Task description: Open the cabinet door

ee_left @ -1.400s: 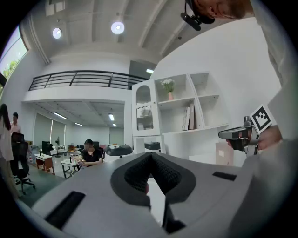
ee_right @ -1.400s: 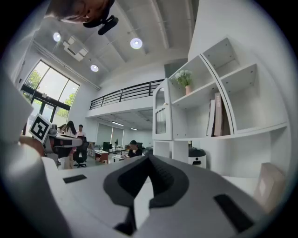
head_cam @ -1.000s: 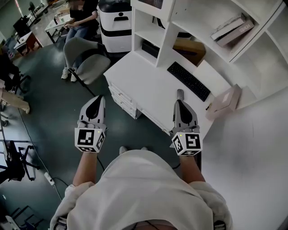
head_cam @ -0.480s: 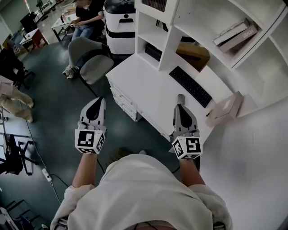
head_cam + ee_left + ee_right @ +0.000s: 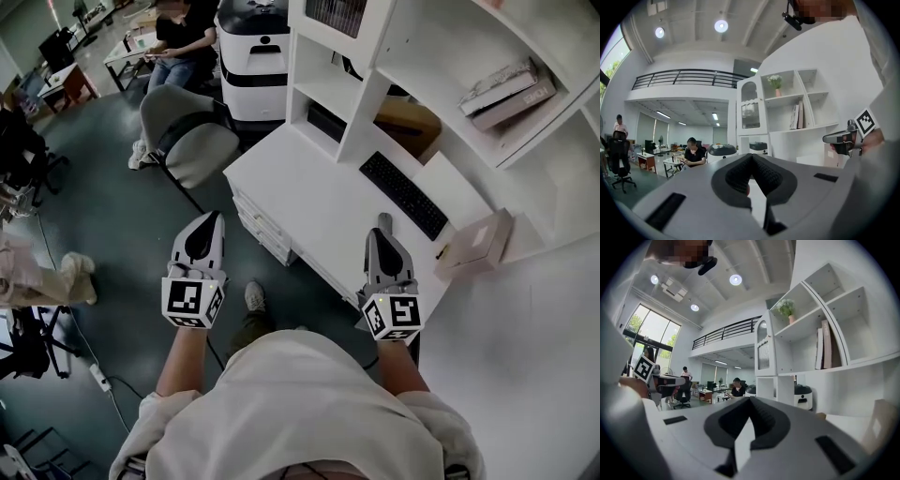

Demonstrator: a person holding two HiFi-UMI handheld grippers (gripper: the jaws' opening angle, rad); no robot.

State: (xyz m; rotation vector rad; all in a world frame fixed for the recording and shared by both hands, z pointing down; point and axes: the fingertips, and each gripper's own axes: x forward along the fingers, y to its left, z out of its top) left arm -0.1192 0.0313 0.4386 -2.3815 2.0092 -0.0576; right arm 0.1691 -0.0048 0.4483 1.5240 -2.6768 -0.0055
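Left gripper (image 5: 212,221): your jaws are together. In the left gripper view the ribbed pads (image 5: 738,175) meet at the tip and nothing sits between them. It hangs over the dark floor, level, well clear of the white desk (image 5: 309,202).

Right gripper (image 5: 382,225): jaws likewise closed tip to tip in the right gripper view, with the pads (image 5: 765,419) bare and nothing gripped. From the head view it sits above the front part of the desk, near the black keyboard (image 5: 405,194); whether it touches the desktop cannot be told.

Cabinet door (image 5: 751,115): the arched, grille-fronted panel in the upper left column of the white shelf unit, above the open cubbies. It looks flush with its frame. Both grippers are well apart from it; neither touches it.

Also noted: a tan box (image 5: 473,244) stands on the desk at your right, and a grey office chair (image 5: 192,141) stands off the desk's far corner.
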